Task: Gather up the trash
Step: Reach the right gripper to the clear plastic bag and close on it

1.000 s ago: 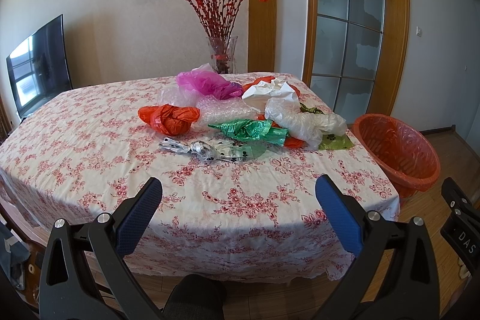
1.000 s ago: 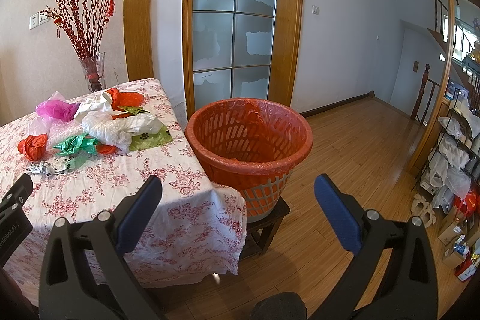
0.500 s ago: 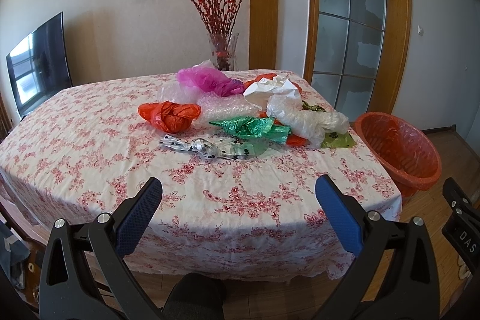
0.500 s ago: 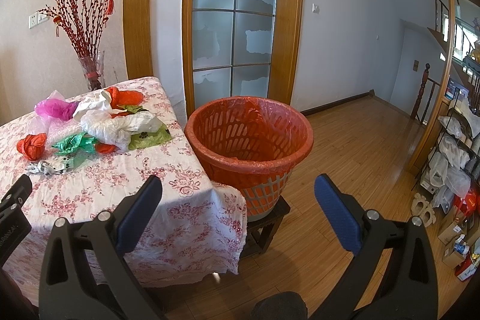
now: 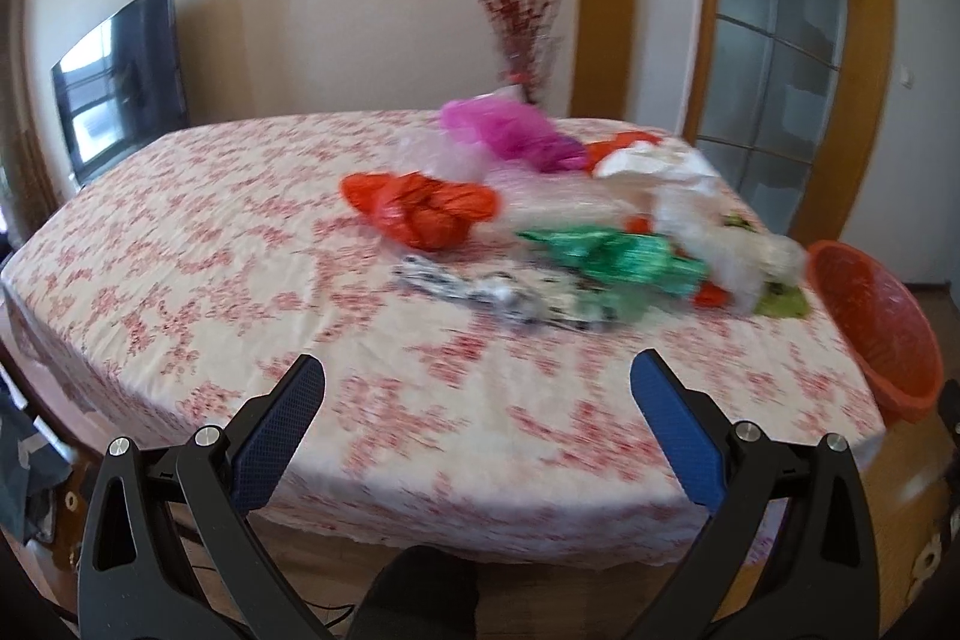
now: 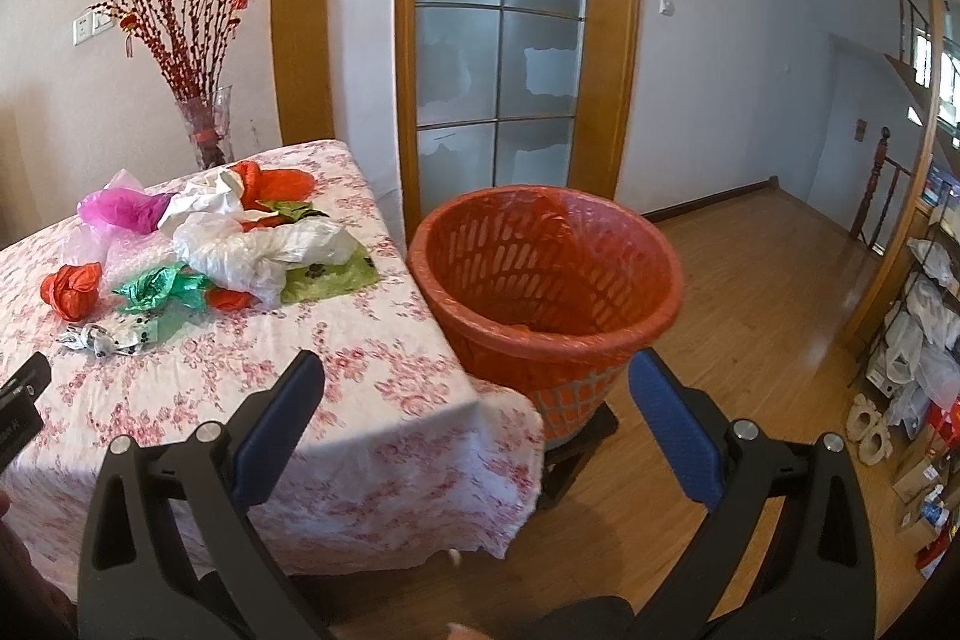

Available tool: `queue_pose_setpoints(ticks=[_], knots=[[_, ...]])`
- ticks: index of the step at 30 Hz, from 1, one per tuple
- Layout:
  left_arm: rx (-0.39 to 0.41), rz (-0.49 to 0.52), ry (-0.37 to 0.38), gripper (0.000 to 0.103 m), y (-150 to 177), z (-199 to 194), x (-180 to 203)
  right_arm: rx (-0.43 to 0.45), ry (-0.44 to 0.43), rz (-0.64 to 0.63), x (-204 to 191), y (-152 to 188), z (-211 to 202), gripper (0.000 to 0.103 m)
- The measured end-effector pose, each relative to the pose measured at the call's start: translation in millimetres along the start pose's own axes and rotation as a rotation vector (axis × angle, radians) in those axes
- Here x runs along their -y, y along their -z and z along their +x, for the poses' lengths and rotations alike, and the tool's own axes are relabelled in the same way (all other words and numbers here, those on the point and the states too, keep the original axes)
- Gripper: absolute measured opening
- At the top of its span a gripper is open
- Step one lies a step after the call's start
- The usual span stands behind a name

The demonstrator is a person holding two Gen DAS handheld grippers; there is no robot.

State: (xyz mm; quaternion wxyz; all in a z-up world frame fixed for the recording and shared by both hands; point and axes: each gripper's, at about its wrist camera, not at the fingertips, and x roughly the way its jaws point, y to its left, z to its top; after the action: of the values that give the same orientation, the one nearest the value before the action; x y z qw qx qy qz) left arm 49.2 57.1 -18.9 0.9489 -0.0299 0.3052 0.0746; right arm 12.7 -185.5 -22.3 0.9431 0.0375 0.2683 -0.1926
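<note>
Crumpled plastic bags lie in a heap on the floral tablecloth (image 5: 210, 280): an orange bag (image 5: 420, 211), a pink bag (image 5: 510, 133), a green bag (image 5: 612, 256), white bags (image 5: 708, 214) and a silver patterned wrapper (image 5: 498, 292). The heap also shows in the right wrist view (image 6: 240, 244). An orange basket (image 6: 546, 280) with a red liner stands beside the table's right edge. My left gripper (image 5: 477, 394) is open and empty over the table's near edge. My right gripper (image 6: 474, 394) is open and empty, in front of the basket.
A glass vase with red branches (image 6: 204, 124) stands at the table's far edge. A TV (image 5: 120, 70) hangs on the left wall. A glass-panelled door (image 6: 498, 40) is behind the basket. Wooden floor (image 6: 750, 310) stretches right, with shelves of clutter (image 6: 924, 340).
Both grippers have moved forward toward the table and basket, which look larger. The left view has swung and blurred. Both stay open and empty.
</note>
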Motion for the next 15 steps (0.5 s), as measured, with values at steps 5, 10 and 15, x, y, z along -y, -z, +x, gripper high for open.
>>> queue_pose_setpoints(ticks=[5, 10, 15], knots=[[-0.040, -0.062, -0.046, 0.101, -18, 30, -35, -0.023, -0.073, -0.019, -18, -9, 22, 0.099], [-0.041, -0.103, -0.069, 0.101, -41, 56, -60, -0.032, -0.172, -0.041, -43, -23, 44, 0.099], [-0.048, -0.092, -0.092, 0.101, -61, 81, -67, -0.041, -0.245, -0.038, -66, -39, 71, 0.099]])
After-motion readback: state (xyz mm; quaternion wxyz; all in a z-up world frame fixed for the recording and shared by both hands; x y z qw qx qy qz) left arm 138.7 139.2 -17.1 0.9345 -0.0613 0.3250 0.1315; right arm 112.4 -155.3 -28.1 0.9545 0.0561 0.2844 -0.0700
